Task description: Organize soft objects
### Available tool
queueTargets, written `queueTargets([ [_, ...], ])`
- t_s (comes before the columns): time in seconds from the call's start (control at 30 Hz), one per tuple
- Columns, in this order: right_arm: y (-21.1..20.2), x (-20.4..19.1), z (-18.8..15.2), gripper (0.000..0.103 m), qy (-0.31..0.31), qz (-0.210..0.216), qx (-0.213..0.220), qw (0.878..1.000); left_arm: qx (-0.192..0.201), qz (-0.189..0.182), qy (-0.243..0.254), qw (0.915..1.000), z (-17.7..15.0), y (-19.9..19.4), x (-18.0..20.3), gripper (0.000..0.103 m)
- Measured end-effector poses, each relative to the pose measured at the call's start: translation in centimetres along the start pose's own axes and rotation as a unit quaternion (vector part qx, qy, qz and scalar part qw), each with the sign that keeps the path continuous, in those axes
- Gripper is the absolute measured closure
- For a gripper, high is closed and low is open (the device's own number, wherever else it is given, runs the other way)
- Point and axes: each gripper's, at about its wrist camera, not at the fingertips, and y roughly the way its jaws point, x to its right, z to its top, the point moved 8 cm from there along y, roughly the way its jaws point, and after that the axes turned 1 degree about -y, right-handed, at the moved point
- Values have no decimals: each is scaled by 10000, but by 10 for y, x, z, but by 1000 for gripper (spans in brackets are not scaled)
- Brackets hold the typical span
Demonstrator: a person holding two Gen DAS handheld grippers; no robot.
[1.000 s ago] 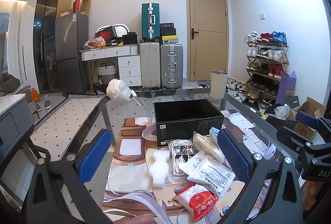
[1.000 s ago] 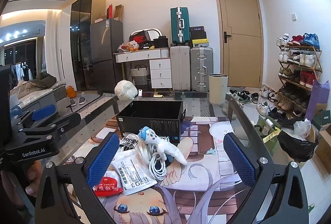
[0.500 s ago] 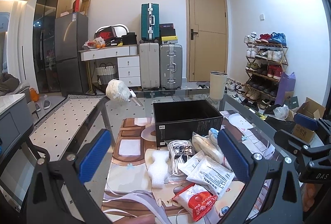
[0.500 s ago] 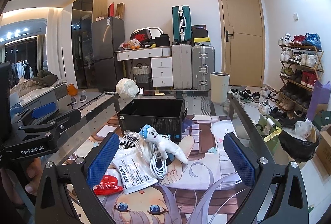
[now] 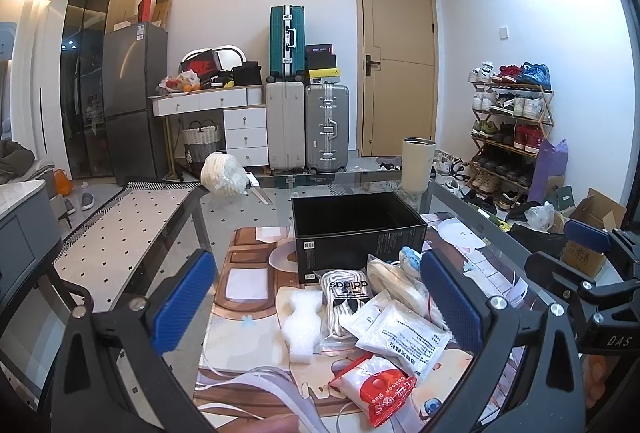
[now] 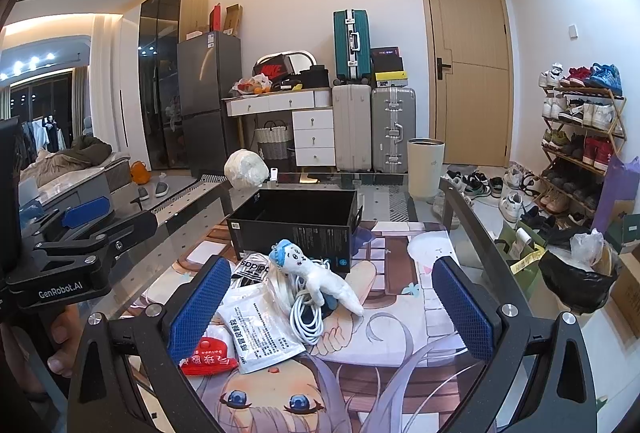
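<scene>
Left wrist view: the left hand-held gripper [image 5: 320,309] hangs over the surface [image 5: 224,217] with its blue pads wide apart and nothing between them.
Right wrist view: the right hand-held gripper [image 6: 326,307] is also spread wide and empty, above the surface's near edge.
Surface: glass top over a cartoon mat [image 6: 400,333].
Box: a black open box [image 5: 356,229] stands mid-surface, behind the pile; its inside looks dark and its contents cannot be made out.
Pile: soft things lie bunched just in front of the box.
Plush: a white plush [image 6: 320,275] with a blue head lies on a coiled white cable [image 6: 306,317], touching it.
Laces: a bag of laces [image 5: 346,297] lies beside a white foam piece [image 5: 302,319].
Packets: a white sachet [image 5: 404,337] overlaps a red pouch [image 5: 374,389] nearest the near edge.
Hand: fingers [image 6: 60,337] grip the left handle, seen at the left of the right wrist view.
</scene>
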Motion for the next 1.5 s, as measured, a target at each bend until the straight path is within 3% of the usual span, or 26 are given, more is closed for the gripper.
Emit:
queueTargets([
  [0.63, 1, -2, 0, 1, -29, 10, 7, 10000, -19, -29, -37, 10000, 0, -1, 1, 0],
  [0.87, -1, -4, 4, 1, -133, 22, 49, 9999, -252, -231, -147, 9993, -3, 3, 1, 0],
  [1.0, -1, -5, 16, 1, -200, 98, 28, 9997, -349, -98, -118, 9993, 1, 6, -5, 0],
  [1.17, 9, -7, 39, 1, -477, 44, -287, 9984, -692, -13, -131, 9975, 12, 18, -19, 0],
  [1.27, 25, -10, 51, 1, -704, 141, -611, 9956, -1100, 93, -96, 9938, 18, 33, -24, 0],
  [1.5, 93, -19, 59, 1, -1457, 435, -1702, 9736, -2006, 11, 176, 9795, 21, 85, -22, 0],
])
